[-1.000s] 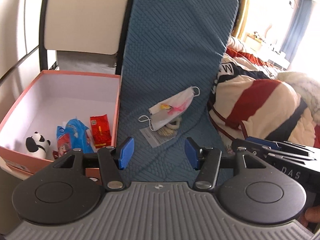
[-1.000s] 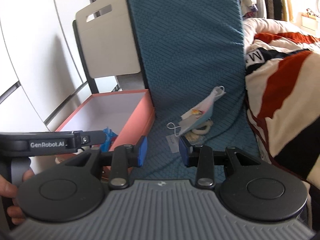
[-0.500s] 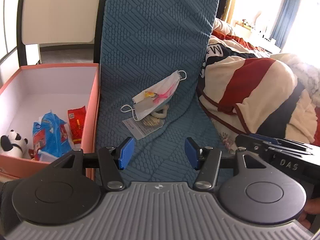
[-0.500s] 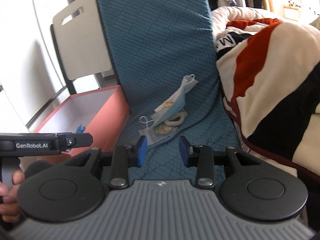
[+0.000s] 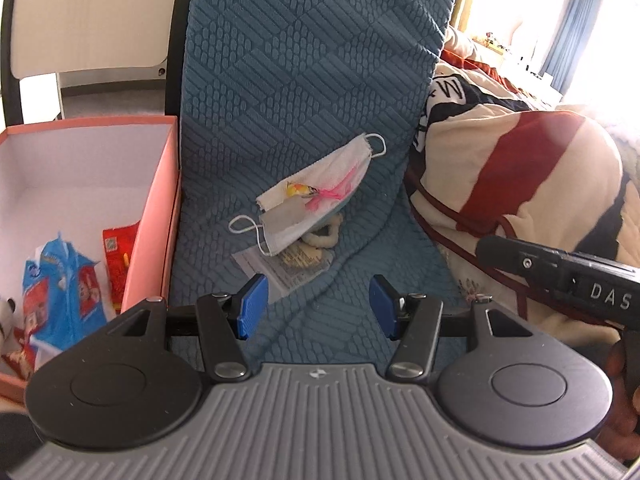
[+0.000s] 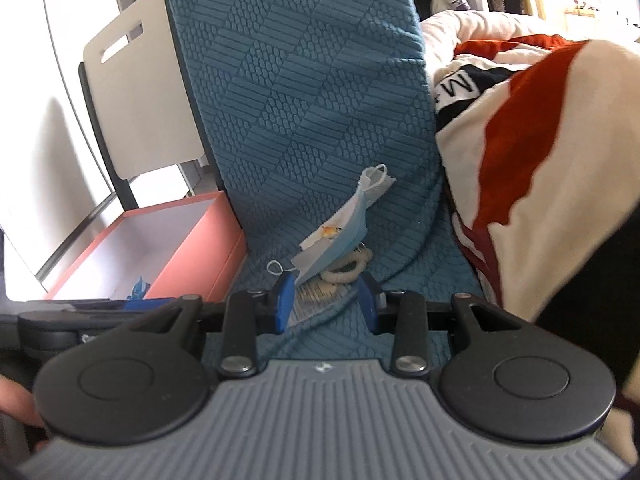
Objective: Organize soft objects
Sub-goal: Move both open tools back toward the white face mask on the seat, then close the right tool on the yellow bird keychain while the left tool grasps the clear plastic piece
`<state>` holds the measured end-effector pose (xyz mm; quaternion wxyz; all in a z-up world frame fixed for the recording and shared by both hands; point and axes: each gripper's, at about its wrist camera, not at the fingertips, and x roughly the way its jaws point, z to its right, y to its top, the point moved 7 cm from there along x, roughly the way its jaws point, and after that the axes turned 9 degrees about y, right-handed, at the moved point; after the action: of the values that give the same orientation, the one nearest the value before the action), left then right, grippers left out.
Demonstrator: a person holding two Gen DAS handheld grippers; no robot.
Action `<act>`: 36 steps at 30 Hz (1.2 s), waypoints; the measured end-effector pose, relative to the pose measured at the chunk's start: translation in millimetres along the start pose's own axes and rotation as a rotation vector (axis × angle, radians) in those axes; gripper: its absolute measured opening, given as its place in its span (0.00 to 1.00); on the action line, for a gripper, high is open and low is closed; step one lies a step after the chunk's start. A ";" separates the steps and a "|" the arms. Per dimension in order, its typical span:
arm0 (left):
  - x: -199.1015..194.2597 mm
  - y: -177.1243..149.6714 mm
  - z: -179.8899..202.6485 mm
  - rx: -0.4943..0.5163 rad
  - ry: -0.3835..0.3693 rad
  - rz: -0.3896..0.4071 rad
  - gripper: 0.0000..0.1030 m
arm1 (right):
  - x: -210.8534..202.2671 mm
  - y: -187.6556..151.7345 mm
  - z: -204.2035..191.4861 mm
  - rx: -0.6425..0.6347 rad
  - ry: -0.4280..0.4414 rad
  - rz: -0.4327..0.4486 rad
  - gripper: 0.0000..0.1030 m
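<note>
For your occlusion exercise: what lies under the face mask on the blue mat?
Under the face mask show a cream fabric ring and a printed clear packet. Their covered parts stay hidden.

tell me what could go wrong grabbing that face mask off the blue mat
1. The face mask lies on top of a cream ring and a clear packet, so the open right claw may pinch those too.
2. Its ear loop could snag.
3. Both claws aim at the same pile; the left claw could crowd the right.
</note>
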<state>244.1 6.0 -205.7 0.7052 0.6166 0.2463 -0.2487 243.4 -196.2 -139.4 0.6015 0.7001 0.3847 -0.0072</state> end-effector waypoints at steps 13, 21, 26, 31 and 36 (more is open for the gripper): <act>68.1 25.6 8.1 -0.001 -0.006 0.040 0.60 | 70.5 21.4 17.0 0.027 0.079 -0.025 0.38; 102.6 41.5 12.1 -0.017 -0.021 0.063 0.60 | 95.5 37.4 23.4 0.024 0.114 -0.014 0.38; 119.0 55.8 13.2 0.025 0.003 0.067 0.60 | 113.9 51.9 26.0 0.029 0.139 -0.006 0.38; 136.2 73.8 6.3 -0.030 -0.023 0.053 0.60 | 134.2 64.8 37.8 0.058 0.155 -0.008 0.39; 155.2 79.5 8.7 -0.029 -0.016 0.024 0.60 | 152.0 73.4 40.6 0.050 0.172 -0.019 0.39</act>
<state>413.7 -0.7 -246.8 0.7187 0.6074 0.2370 -0.2415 408.9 -148.6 -161.1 0.5486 0.7091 0.4413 0.0379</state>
